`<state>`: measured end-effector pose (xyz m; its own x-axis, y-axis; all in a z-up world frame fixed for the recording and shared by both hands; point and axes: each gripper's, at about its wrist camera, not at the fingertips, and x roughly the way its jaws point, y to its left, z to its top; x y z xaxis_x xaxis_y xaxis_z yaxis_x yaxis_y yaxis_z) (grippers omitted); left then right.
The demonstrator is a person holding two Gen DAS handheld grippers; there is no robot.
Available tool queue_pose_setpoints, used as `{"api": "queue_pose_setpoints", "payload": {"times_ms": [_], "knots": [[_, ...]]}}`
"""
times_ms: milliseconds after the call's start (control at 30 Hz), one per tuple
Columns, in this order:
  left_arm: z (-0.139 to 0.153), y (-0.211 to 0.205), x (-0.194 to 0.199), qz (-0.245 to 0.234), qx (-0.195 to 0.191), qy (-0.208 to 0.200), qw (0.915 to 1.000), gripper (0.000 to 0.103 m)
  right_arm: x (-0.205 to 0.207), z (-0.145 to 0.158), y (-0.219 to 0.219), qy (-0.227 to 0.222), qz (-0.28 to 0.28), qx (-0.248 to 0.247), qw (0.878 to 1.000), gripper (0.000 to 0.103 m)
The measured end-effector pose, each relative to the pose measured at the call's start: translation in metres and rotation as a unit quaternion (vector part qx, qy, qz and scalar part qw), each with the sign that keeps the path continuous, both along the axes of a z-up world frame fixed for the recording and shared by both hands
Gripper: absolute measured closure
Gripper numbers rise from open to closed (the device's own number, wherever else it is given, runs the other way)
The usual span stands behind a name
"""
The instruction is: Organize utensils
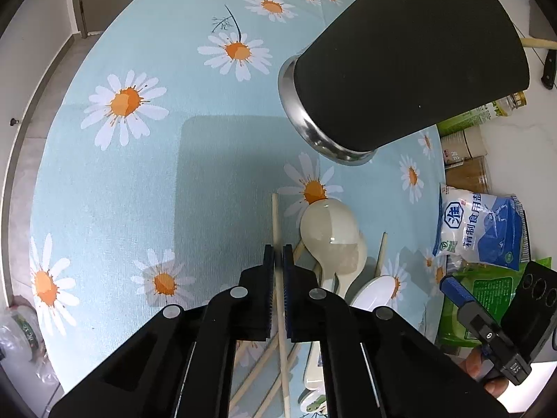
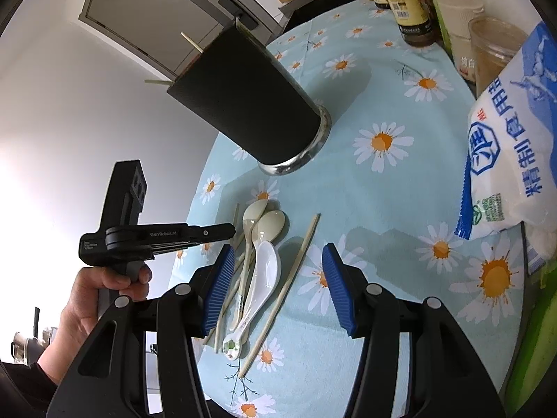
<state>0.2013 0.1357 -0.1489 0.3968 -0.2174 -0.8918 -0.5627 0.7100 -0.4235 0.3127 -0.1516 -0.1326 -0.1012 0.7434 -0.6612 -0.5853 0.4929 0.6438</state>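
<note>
My left gripper (image 1: 278, 254) is shut on a pale wooden chopstick (image 1: 275, 216), which runs lengthwise between the blue pads. To its right lie two cream spoons (image 1: 330, 230), a white spoon (image 1: 376, 289) and more chopsticks on the daisy tablecloth (image 1: 139, 191). The black utensil holder (image 1: 400, 62) with a steel base stands beyond them. In the right wrist view my right gripper (image 2: 278, 249) hangs open above the white spoon (image 2: 266, 268) and a loose chopstick (image 2: 299, 268), touching neither. A hand holds the left gripper (image 2: 229, 231) at the left of the pile. Chopstick ends poke out of the holder (image 2: 250, 104).
A bag of salt (image 2: 504, 160) lies at the right of the table, with sauce bottles (image 2: 410, 0) and jars (image 2: 494, 45) behind it. A green packet (image 1: 487, 296) sits beside the bag. The table's rounded edge falls away on the left.
</note>
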Motion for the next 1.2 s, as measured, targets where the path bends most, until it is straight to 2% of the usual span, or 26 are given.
{"api": "queue_pose_setpoints", "payload": {"times_ms": [100, 267, 467, 633, 867, 933, 1033, 1200], "knots": [[0.003, -0.001, -0.001, 0.001, 0.011, -0.002, 0.9999, 0.1, 0.0, -0.003, 0.003, 0.013, 0.009, 0.002, 1.0, 0.049], [0.004, -0.001, -0.004, 0.0, 0.008, -0.009, 0.9999, 0.1, -0.004, -0.007, 0.011, 0.01, 0.025, -0.005, 1.0, 0.05], [0.014, -0.002, -0.014, 0.004, 0.005, -0.031, 0.9995, 0.1, -0.007, -0.022, 0.027, 0.021, 0.042, -0.018, 0.999, 0.055], [0.023, 0.001, -0.033, 0.012, -0.007, -0.053, 0.9985, 0.1, -0.01, -0.034, 0.039, 0.025, 0.049, -0.039, 0.998, 0.067], [0.033, 0.008, -0.055, 0.014, -0.01, -0.079, 0.9967, 0.1, -0.019, -0.042, 0.06, 0.019, 0.049, -0.07, 0.996, 0.077], [0.035, 0.01, -0.059, 0.014, -0.014, -0.085, 0.9962, 0.1, -0.018, -0.043, 0.061, 0.017, 0.038, -0.079, 0.996, 0.087], [0.037, 0.014, -0.065, 0.011, -0.019, -0.094, 0.9954, 0.1, -0.017, -0.046, 0.064, 0.024, 0.027, -0.086, 0.996, 0.092], [0.036, 0.02, -0.072, 0.009, -0.029, -0.103, 0.9942, 0.1, -0.021, -0.044, 0.073, 0.008, 0.017, -0.106, 0.994, 0.098]]}}
